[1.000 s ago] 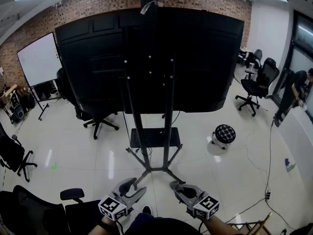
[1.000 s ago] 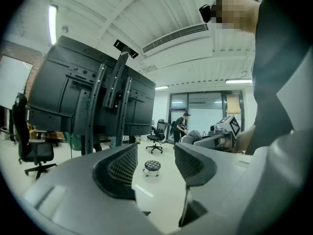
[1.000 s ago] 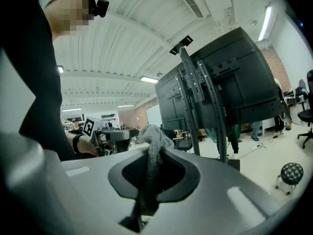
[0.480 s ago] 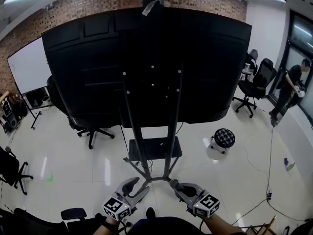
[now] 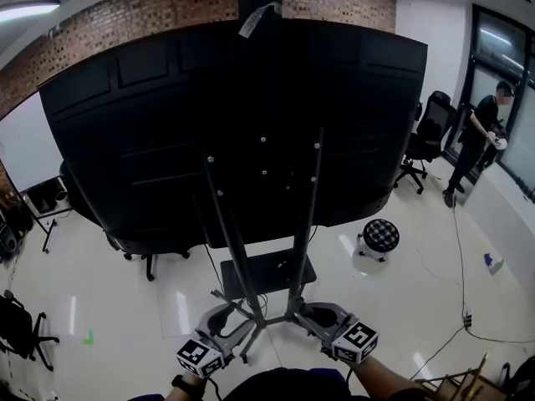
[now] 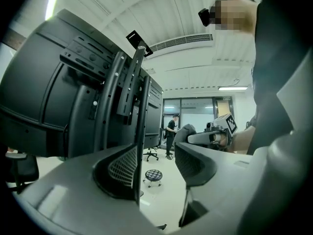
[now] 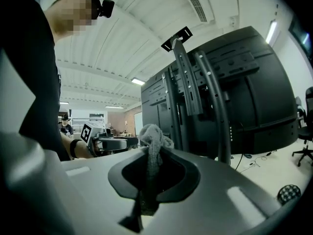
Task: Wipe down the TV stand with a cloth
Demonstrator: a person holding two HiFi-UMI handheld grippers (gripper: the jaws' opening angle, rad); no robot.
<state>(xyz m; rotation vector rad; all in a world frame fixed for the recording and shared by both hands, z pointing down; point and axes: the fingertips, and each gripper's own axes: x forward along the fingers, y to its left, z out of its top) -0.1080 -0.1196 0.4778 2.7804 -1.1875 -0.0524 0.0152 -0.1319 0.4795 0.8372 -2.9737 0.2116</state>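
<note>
The TV stand (image 5: pixel 230 232) is black, with two slanted posts, a low shelf (image 5: pixel 267 274) and splayed legs, and it carries a large black TV (image 5: pixel 159 132) seen from behind. My left gripper (image 5: pixel 227 322) stands open and empty just left of the stand's legs. In the left gripper view the stand's post (image 6: pixel 139 111) rises beyond the left gripper (image 6: pixel 156 153). My right gripper (image 5: pixel 314 314) is at the legs' right side. In the right gripper view the right gripper (image 7: pixel 154 153) is shut on a grey cloth (image 7: pixel 152 133), whose bunched end sticks up, with the stand's posts (image 7: pixel 215 111) beyond.
A checkered stool (image 5: pixel 381 235) stands right of the stand. Office chairs (image 5: pixel 426 136) and a person (image 5: pixel 481 128) are at the far right, and a cable (image 5: pixel 457 257) runs along the floor there. Another chair (image 5: pixel 21 328) sits at the left, under a whiteboard (image 5: pixel 17 140).
The stand and TV have grown nearer and larger in the head view. Both grippers now sit at the stand's legs instead of short of them. The right gripper still holds the cloth.
</note>
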